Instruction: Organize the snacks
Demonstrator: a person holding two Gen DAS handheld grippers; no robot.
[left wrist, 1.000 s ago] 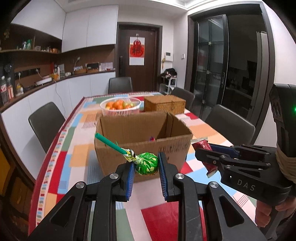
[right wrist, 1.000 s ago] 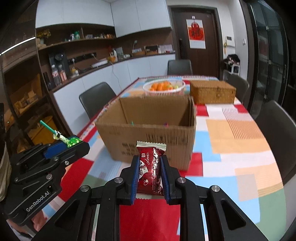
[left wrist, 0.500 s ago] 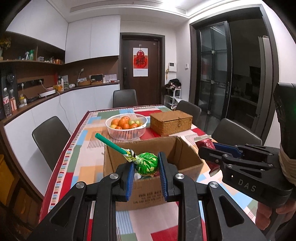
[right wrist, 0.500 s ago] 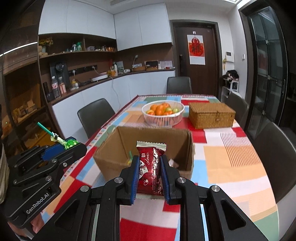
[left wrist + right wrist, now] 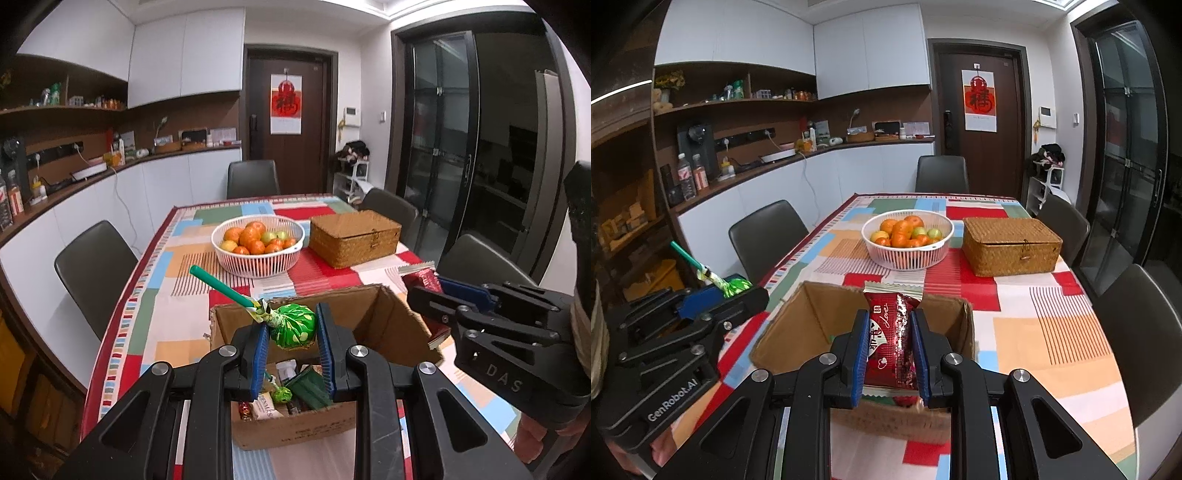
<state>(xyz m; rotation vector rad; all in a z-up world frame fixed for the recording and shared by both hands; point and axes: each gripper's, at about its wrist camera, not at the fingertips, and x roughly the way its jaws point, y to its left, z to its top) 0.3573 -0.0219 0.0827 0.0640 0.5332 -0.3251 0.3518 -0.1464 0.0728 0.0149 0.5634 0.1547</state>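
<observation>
A green-wrapped lollipop with a green stick sits mid-frame above the open cardboard box of snacks; a red snack packet stands upright at lower centre.

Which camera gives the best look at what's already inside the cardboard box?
The left wrist view: it looks down into the cardboard box, showing wrappers piled at its bottom. In the right wrist view the red snack packet and gripper block the box's floor; only its inner walls show.

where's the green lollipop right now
The green lollipop is clamped in the left gripper, held above the open cardboard box, with the white fruit basket beyond it in the left wrist view.
</observation>
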